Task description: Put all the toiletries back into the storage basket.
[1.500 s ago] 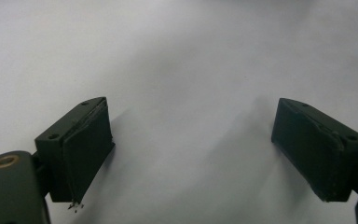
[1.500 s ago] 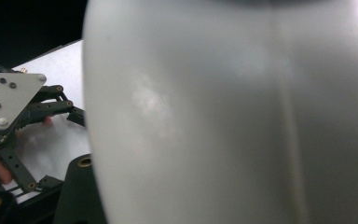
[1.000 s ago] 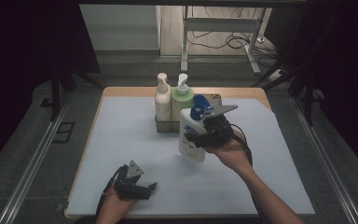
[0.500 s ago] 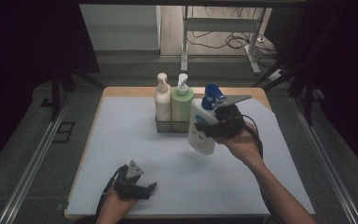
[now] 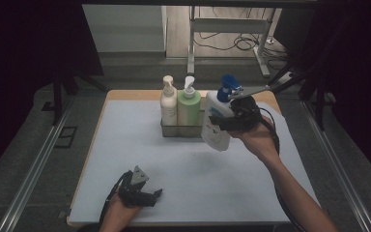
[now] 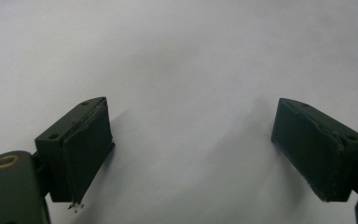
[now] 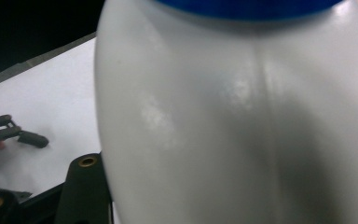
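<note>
Holding white bottle [image 5: 216, 124] aloft beside rack [image 5: 181, 129]: right hand-held gripper [image 5: 232, 118] clamped on it; placing left. Left hand-held gripper [image 5: 142, 194] wide apart, empty.

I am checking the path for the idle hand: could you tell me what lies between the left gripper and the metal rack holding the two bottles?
Nothing: in the high view, only bare white table separates the left gripper from the rack.

A laboratory-style recording bay — a wooden table [image 5: 125, 94] covered by a pale mat [image 5: 188, 164] stands between metal floor rails [image 5: 34, 179], enclosed by dark curtains [image 5: 34, 43]. Behind it, a metal frame stand [image 5: 222, 29] and loose cables [image 5: 236, 43] lie on a bare floor.
</note>
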